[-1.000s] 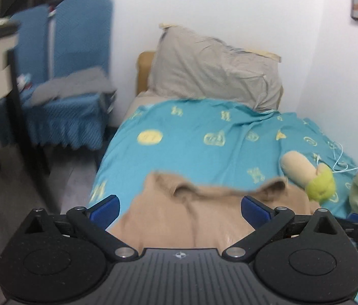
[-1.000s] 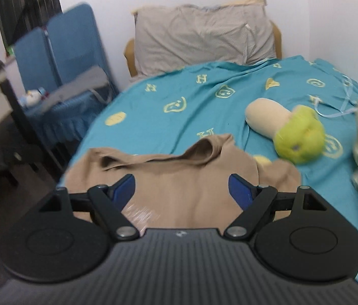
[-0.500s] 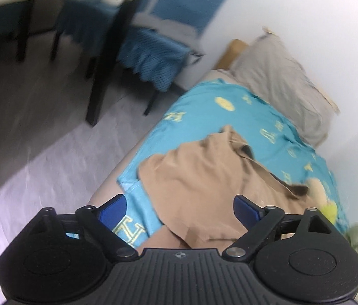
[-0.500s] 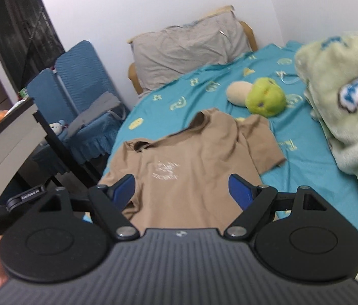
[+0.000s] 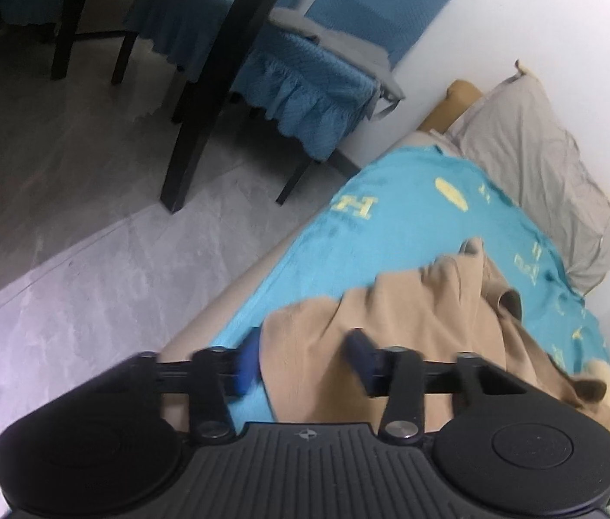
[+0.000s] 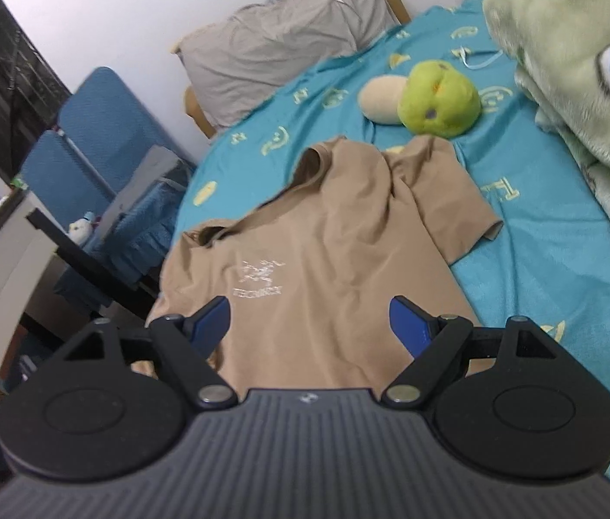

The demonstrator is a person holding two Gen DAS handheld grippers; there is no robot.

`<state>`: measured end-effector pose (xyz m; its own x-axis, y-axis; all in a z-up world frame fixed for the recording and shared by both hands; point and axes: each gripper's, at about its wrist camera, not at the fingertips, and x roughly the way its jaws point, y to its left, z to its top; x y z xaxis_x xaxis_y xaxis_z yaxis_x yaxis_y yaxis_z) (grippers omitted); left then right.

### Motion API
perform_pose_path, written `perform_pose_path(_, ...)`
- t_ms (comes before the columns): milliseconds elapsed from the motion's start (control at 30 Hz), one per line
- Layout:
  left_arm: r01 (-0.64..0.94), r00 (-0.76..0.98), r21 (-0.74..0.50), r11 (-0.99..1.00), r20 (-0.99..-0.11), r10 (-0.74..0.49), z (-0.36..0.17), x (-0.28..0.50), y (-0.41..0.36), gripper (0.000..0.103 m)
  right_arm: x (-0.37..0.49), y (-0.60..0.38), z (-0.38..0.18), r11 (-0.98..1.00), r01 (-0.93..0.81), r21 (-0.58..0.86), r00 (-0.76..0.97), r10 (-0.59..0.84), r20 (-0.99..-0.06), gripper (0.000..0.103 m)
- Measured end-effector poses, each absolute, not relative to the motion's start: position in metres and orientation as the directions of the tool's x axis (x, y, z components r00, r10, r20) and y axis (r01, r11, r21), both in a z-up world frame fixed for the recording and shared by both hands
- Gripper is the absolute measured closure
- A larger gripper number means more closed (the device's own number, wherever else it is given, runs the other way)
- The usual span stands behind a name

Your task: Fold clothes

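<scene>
A: Left wrist view: our left gripper (image 5: 303, 361) is closing its jaws around the tan T-shirt's (image 5: 413, 324) edge, at the bed (image 5: 348, 233) side.

B: Right wrist view: our right gripper (image 6: 309, 324) hovers wide open above the shirt's hem. We're still gripping; next it must pinch there too.

My left gripper (image 5: 305, 361) points steeply down, rolled toward two o'clock, its jaws closing; my right gripper (image 6: 309, 324) tilts down toward twelve o'clock, its jaws spread wide, gripping nothing
</scene>
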<state>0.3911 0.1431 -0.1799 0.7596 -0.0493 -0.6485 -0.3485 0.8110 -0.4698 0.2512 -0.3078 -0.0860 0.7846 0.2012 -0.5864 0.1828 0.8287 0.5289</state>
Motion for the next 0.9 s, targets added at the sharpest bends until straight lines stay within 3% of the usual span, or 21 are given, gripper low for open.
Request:
perform_pose_path(33, -0.325, 0.765, -0.469, 0.821, -0.641, -0.064, -0.180, 0.396, 0.144, 0.099, 0.255, -0.308, -0.089, 0.824, 0.189, 0.534, 0.778, 0.206, -0.594, 0.021)
perform_pose_path(267, -0.259, 0.781, -0.327, 0.909, -0.625, -0.002, -0.119, 0.441, 0.149, 0.101, 0.252, -0.314, -0.088, 0.788, 0.221, 0.574, 0.776, 0.215, -0.593, 0.021)
perform_pose_path(367, -0.307, 0.796, -0.139, 0.941, -0.579, 0.174, -0.075, 0.478, 0.156, 0.101, 0.244, -0.320, -0.081, 0.801, 0.257, 0.540, 0.795, 0.143, -0.590, 0.021)
perform_pose_path(500, -0.407, 0.740, 0.112, 0.907, -0.541, 0.399, -0.058, 0.529, 0.164, 0.100, 0.252, -0.322, -0.082, 0.814, 0.290, 0.503, 0.787, 0.096, -0.609, 0.021)
perform_pose_path(600, -0.415, 0.704, 0.162, 0.895, -0.566, 0.429, -0.073, 0.551, 0.164, 0.099, 0.258, -0.318, -0.083, 0.840, 0.278, 0.467, 0.786, 0.080, -0.613, 0.021)
perform_pose_path(700, -0.347, 0.734, 0.149, 0.926, -0.571, 0.367, -0.087, 0.549, 0.151, 0.086, 0.263, -0.313, -0.085, 0.870, 0.262, 0.418, 0.786, 0.059, -0.616, 0.021)
perform_pose_path(733, -0.335, 0.735, 0.135, 0.932, -0.581, 0.348, -0.089, 0.546, 0.145, 0.074, 0.264, -0.311, -0.086, 0.877, 0.260, 0.405, 0.784, 0.053, -0.619, 0.021)
perform_pose_path(900, -0.168, 0.785, -0.013, 0.986, -0.607, 0.126, -0.075, 0.492, 0.108, 0.039, 0.271, -0.304, -0.085, 0.894, 0.229, 0.385, 0.788, 0.062, -0.612, 0.021)
